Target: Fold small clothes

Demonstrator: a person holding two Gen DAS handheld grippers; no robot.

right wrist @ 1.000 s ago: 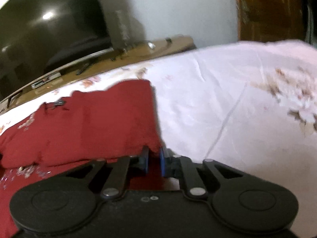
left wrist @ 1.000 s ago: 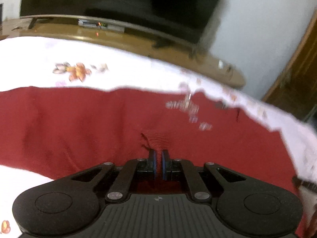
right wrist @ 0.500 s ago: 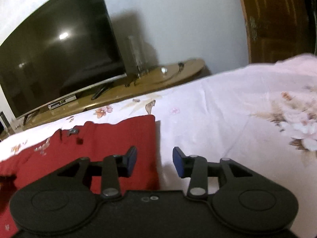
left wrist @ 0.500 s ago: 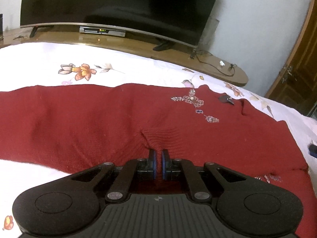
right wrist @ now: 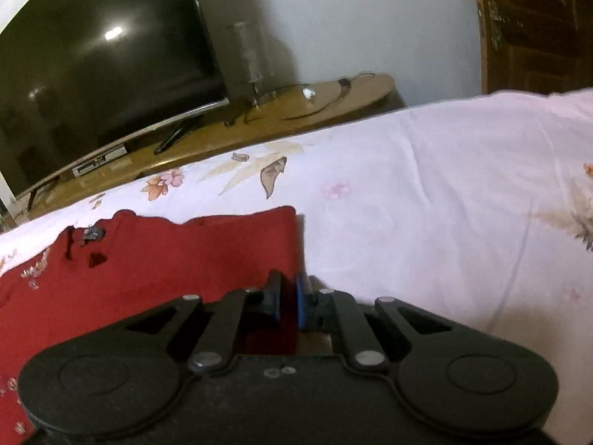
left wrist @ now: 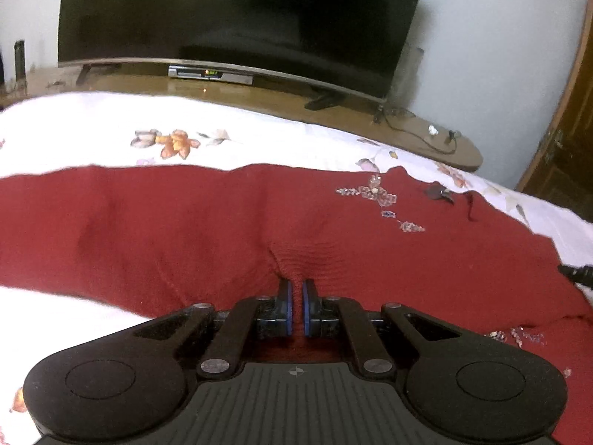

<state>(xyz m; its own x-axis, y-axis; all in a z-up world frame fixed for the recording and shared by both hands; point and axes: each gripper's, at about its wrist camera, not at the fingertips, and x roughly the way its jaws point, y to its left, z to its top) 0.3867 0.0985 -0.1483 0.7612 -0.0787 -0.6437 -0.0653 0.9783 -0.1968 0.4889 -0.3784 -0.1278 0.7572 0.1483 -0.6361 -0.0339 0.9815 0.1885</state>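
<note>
A dark red knitted garment (left wrist: 185, 230) with small beaded decoration (left wrist: 378, 196) lies spread across a white flowered bedsheet (left wrist: 92, 122). My left gripper (left wrist: 295, 291) is shut on a pinched fold of the garment near its lower middle. In the right wrist view the same garment (right wrist: 166, 259) lies at the left, its right edge straight. My right gripper (right wrist: 287, 296) is shut on that right edge of the red fabric, low over the sheet (right wrist: 444, 193).
A large black television (left wrist: 241, 18) stands on a low wooden stand (left wrist: 259, 100) beyond the bed's far edge. It also shows in the right wrist view (right wrist: 96, 55). A wooden door (right wrist: 533, 26) is at the far right. Cables lie on the stand.
My right gripper was open half a second ago and has shut on the garment's right edge. The left gripper has kept its hold on the fold and moved little.
</note>
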